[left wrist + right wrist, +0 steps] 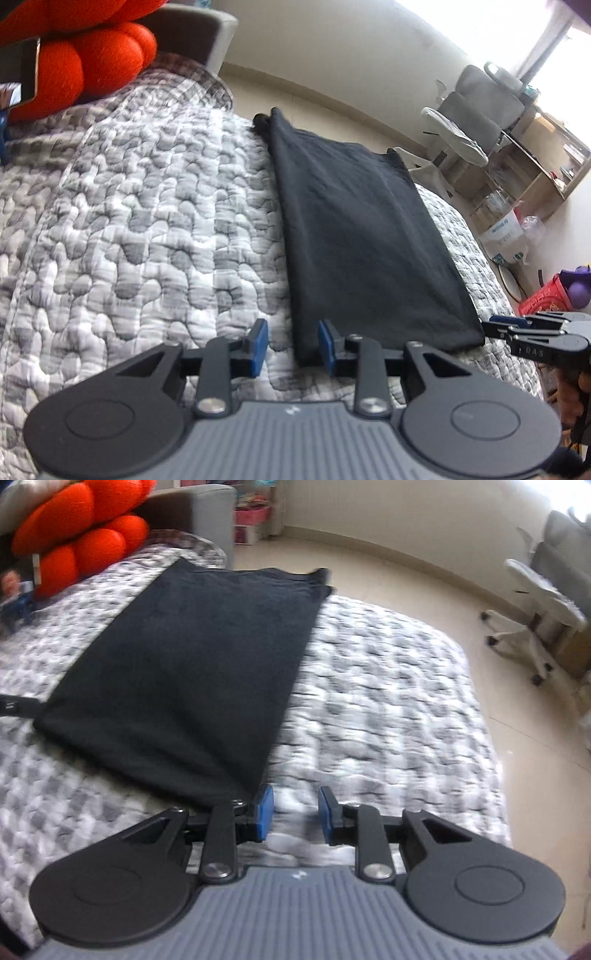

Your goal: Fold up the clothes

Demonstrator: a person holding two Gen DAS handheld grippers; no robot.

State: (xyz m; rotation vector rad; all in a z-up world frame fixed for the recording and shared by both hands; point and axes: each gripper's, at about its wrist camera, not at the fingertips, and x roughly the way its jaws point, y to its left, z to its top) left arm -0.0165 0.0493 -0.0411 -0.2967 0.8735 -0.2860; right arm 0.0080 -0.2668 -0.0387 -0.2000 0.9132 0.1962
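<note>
Here is the black garment [365, 236], folded into a long, flat strip on the bed, lying on the grey-and-white quilt [147, 229]. In the left wrist view the strip runs away from the camera towards the far edge of the bed, its near end sitting right at the front.

The left tool [293, 345] is released, its blue pads [260, 341] spread apart with nothing between them. It sits at the near left corner of the garment: the right pad lies over the cloth's edge, the left one over bare quilt. Whether the pads touch the fabric, I cannot tell.

Over to the right tool [295, 814], and it is released too, jaws apart and empty. It sits at the near right corner of the garment [192, 657]; the left pad is just beside the cloth's corner, the right pad over quilt [388, 701]. This view is blurred. The right tool [524, 328] also shows at the right edge of the left view, close to the garment's corner.

At the head of the bed, an orange cushion [85, 66] rests on the quilt, well apart from the garment. Beyond the bed stands a white office chair [465, 122], on the pale floor [406, 576].
</note>
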